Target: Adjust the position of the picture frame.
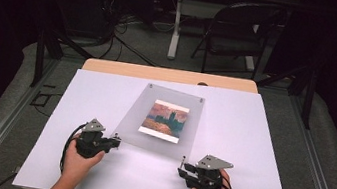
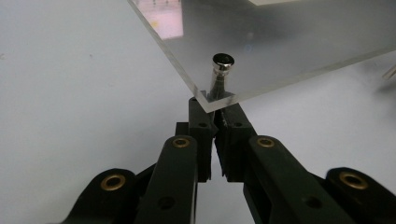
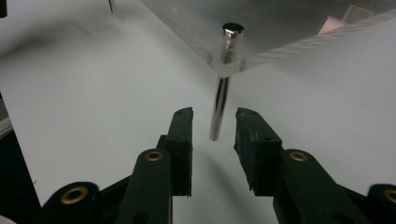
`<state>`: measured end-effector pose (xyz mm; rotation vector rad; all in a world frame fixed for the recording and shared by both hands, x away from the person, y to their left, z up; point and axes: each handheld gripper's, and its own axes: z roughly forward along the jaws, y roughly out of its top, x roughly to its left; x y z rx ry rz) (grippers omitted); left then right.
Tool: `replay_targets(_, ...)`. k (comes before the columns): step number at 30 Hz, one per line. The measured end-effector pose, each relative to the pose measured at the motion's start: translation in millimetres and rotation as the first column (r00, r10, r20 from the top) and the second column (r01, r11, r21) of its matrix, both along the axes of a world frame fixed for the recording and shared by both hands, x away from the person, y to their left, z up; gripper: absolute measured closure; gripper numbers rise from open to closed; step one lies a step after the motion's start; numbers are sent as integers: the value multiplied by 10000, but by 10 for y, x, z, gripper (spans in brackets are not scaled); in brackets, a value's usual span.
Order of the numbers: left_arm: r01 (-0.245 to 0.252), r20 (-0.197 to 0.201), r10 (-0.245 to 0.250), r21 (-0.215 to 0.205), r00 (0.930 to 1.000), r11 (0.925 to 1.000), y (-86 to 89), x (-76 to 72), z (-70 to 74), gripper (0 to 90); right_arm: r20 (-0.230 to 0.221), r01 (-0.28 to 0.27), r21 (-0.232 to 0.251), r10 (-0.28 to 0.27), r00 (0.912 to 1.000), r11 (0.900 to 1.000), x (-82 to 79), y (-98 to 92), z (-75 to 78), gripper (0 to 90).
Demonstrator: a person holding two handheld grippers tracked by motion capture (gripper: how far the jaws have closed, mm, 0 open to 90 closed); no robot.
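I have the clear rectangular acrylic panel (image 1: 163, 119) lying on the white sheet (image 1: 251, 137) that covers the counter, a little far of both my hands and turned slightly off square. A small printed picture of an orange and blue landscape (image 1: 164, 120) sits at its middle. The panel stands off the sheet on slim silver metal pins, one at each corner.

My left tongs (image 2: 215, 116) are at the panel's near left corner. In the left gripper view the jaws stand almost together just under the corner, and they seem pinched on the lower part of the near left corner pin (image 2: 219, 74), whose round head shows above the acrylic; the shaft below is hidden by the jaw tips, so I judge the grip rather than see it.

My right tongs (image 3: 212, 128) are spread apart at the near right corner. The near right corner pin (image 3: 219, 109) hangs straight down through the panel, its long axis upright, and its lower end lies between the two jaws, touching neither. It sits just ahead of the jaw tips, roughly centred in the gap.

I read the coming move as closing the right tongs on that shaft. The gap is already lined up across the pin, so a plain squeeze should catch it, with little reach needed.
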<state>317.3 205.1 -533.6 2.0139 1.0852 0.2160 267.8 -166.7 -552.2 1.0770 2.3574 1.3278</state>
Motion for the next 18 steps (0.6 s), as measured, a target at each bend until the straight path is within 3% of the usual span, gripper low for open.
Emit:
replay_targets(6,141,-79,-142,-66,9999,9999,-43,-52,-12,851,36,192,-190,-191,9998,9996,26,-6,-6,844)
replay_targets(8,218,-73,-219,-139,9997,9997,-55,-69,-5,852,-339,196,137,-192,9992,9997,59,-58,9,850)
replay_targets(11,228,-40,-229,-263,9997,9994,-69,-88,13,852,-536,275,266,-261,9982,9993,74,-95,40,850)
replay_targets(18,491,-32,-493,-494,9988,9976,-147,-107,48,852,-398,644,232,-634,9972,9977,131,-180,93,852)
